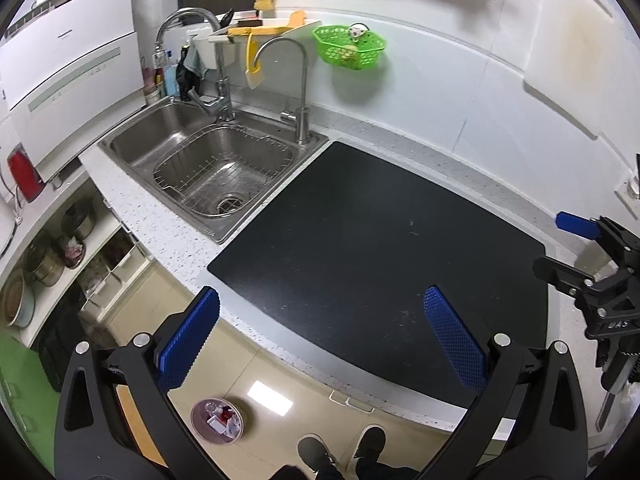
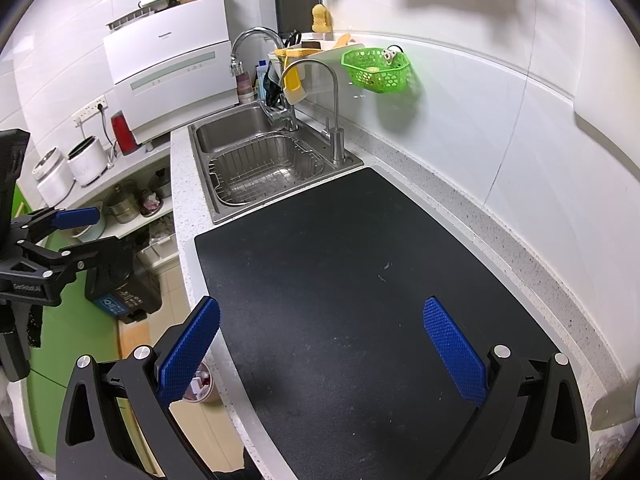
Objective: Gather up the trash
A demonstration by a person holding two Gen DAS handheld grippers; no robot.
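My left gripper (image 1: 320, 336) hangs open over the front edge of a black mat (image 1: 360, 248) on the white counter, with nothing between its blue pads. My right gripper (image 2: 320, 344) is open too, empty, above the same mat (image 2: 340, 280). Each shows in the other's view: the right gripper (image 1: 568, 250) at the far right, the left gripper (image 2: 82, 236) off the counter's left side. On the floor below stands a round bin (image 1: 218, 420) with red and white scraps inside, partly hidden behind a finger in the right wrist view (image 2: 202, 384). Only tiny specks (image 2: 385, 267) lie on the mat.
A steel double sink (image 1: 216, 168) with a wire basket and two taps lies left of the mat. A green basket (image 1: 350, 46) hangs on the wall. A dark box with a blue label (image 2: 120, 284) stands on the floor. A person's shoes (image 1: 344, 452) are below the counter edge.
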